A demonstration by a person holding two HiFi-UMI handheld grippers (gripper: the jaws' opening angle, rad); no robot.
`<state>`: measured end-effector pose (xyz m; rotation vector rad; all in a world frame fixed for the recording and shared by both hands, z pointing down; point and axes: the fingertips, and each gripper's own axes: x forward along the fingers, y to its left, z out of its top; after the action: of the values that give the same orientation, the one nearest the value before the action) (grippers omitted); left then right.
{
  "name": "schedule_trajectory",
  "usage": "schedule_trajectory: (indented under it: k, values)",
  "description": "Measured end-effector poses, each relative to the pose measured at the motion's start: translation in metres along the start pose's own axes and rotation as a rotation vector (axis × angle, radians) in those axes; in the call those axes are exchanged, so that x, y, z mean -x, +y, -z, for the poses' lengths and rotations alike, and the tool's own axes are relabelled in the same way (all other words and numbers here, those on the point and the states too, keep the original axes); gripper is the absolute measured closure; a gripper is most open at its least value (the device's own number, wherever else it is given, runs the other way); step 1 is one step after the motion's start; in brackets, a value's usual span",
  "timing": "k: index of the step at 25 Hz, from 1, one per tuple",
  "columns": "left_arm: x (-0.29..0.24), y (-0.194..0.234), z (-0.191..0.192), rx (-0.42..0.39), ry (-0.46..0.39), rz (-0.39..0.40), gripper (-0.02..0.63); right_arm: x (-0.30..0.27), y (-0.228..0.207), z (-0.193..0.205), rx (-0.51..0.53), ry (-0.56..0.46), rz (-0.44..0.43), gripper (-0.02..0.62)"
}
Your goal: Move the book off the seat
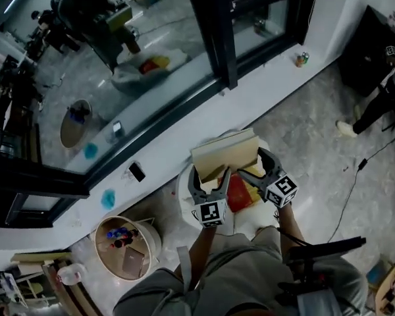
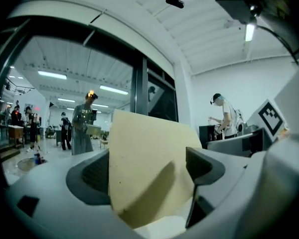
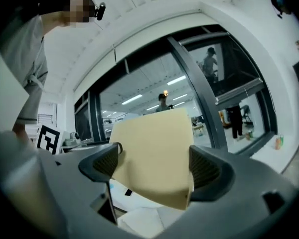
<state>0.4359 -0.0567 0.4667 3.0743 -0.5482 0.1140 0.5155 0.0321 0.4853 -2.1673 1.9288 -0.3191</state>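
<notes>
The left gripper (image 2: 147, 172) has its jaws wide apart, and they press on the two sides of the book (image 2: 149, 163). The book fills the whole gap between them. The right gripper (image 3: 154, 166) does the same: its jaws are wide and hold the same book from both sides.

In the two gripper views the book is a pale yellow block that sticks up and away from the jaws. One top corner stands higher than the other. Only its plain pale side shows there.

In the head view the book sits just above the middle of the frame. Its long side runs from lower left to upper right, a little tilted. The left gripper holds the lower left end and the right gripper holds the upper right end. The two grippers are close together, side by side.

Under the book is the round white seat (image 1: 184, 199). The book is held over it. A red and yellow thing (image 1: 239, 191) lies on the seat, below the jaws.

Beyond the seat, a white ledge (image 1: 263, 87) runs along a big window with dark frames. A dark phone (image 1: 137, 171) lies on the ledge at the left. A round basket (image 1: 122, 245) with small things in it stands on the floor at the lower left. Another person (image 1: 382, 97) is at the right edge.
</notes>
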Motion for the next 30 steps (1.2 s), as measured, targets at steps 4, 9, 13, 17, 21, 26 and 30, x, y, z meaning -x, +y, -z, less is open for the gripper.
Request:
schedule_trajectory:
  k: [4, 9, 13, 17, 21, 26, 30]
  values:
    - [0.024, 0.007, -0.103, -0.016, -0.192, -0.014, 0.149, 0.000, 0.044, -0.089, 0.101, -0.105, -0.046, 0.158]
    - [0.049, 0.004, -0.163, 0.003, -0.320, 0.012, 0.149, 0.010, 0.077, -0.146, 0.234, -0.141, 0.026, 0.160]
    - [0.051, 0.006, -0.156, 0.006, -0.310, 0.036, 0.149, 0.012, 0.081, -0.139, 0.250, -0.137, 0.048, 0.160]
    - [0.048, 0.007, -0.152, 0.004, -0.296, 0.052, 0.149, 0.012, 0.080, -0.141, 0.219, -0.153, 0.073, 0.160]
    - [0.048, 0.007, -0.151, 0.020, -0.313, 0.028, 0.149, 0.013, 0.077, -0.137, 0.271, -0.126, 0.075, 0.160]
    - [0.051, 0.008, -0.151, 0.026, -0.313, 0.019, 0.149, 0.011, 0.080, -0.143, 0.247, -0.143, 0.071, 0.160]
    - [0.059, 0.010, -0.151, 0.028, -0.308, -0.001, 0.149, 0.011, 0.088, -0.135, 0.263, -0.124, 0.030, 0.160]
